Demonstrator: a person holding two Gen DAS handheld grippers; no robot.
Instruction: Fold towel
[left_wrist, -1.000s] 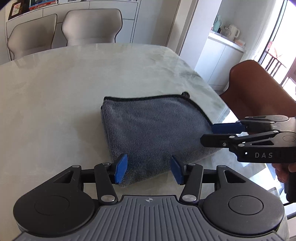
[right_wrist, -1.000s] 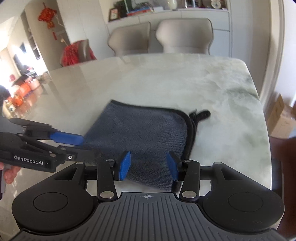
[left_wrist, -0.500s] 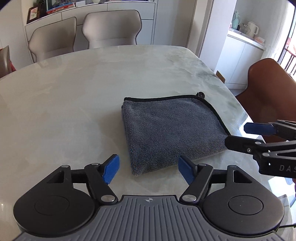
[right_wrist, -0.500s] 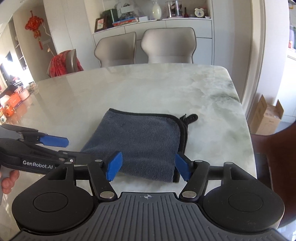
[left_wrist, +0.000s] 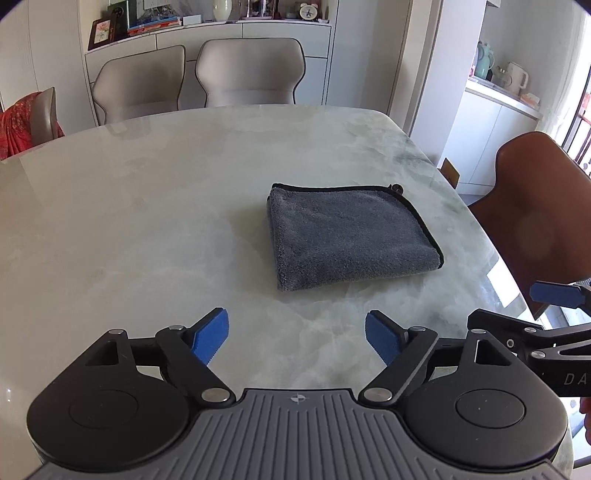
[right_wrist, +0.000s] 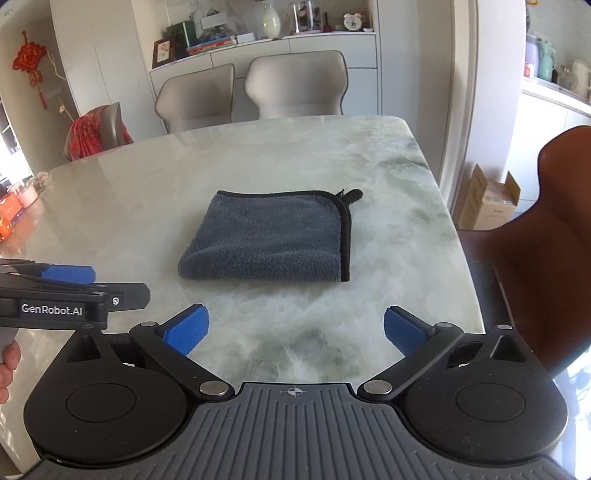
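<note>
Now we have the towel (left_wrist: 351, 240) lying folded into a compact grey rectangle on the marble table (left_wrist: 147, 221), right of centre in the left wrist view and at mid-frame in the right wrist view (right_wrist: 269, 240). Its black-trimmed edges stack along the right side, with a small hanging loop (right_wrist: 352, 195) poking out at the upper right corner of the cloth.

From here we judge that little can go wrong with the fold itself, since the cloth rests flat and nothing touches it. The main risk is our own tools: if either gripper swings forward low, a blue pad could catch the near edge and drag the top layer open, or push the whole bundle toward the table edge at the right of the frame, where the brown chair (right_wrist: 554, 240) stands. The plush layers also look springy, so the top flap near the folded left side might lift a little without pressing.

Our left gripper (left_wrist: 297, 338) hovers above the table at the lower middle of its frame, pointing at the towel but well apart from it, its 2 fingers spread wide with nothing between them. Our right gripper (right_wrist: 293, 328) sits likewise at the lower middle of its own view, fingers splayed wide and empty, clear of the cloth. Each tool shows in the other's view at the frame's side edge, so the 2 sit side by side, near each other.
</note>
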